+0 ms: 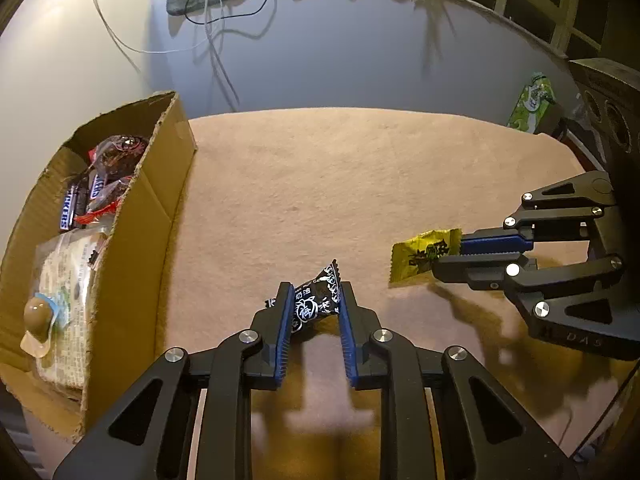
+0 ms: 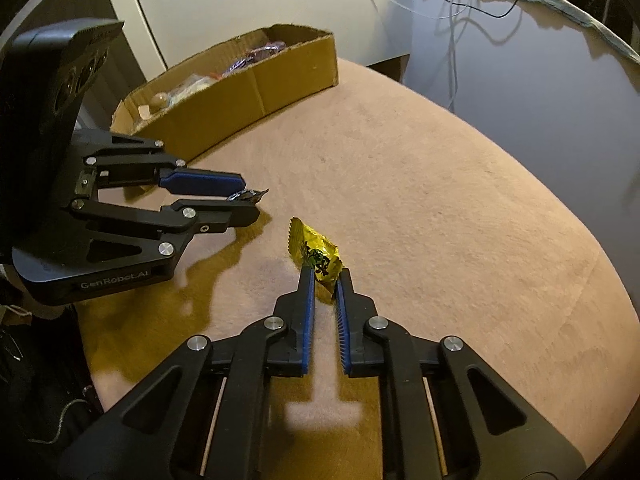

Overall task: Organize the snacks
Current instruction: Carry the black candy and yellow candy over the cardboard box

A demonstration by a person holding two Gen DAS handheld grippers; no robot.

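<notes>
Black candy packet (image 1: 316, 304) sits pinched between left fingers (image 1: 285, 312); yellow packet (image 2: 318, 258) between right.

A tan cloth (image 1: 340, 168) covers the desk (image 1: 340, 60) (grey beyond it). A cardboard box (image 1: 132, 240) sits at the cloth's left edge. A green packet (image 1: 530, 104) stands far right.

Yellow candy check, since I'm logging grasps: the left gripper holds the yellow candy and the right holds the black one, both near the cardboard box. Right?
Swapped. The left gripper holds the black candy; the right gripper holds the yellow candy, as each wrist view shows. The cardboard box is nearby.
</notes>
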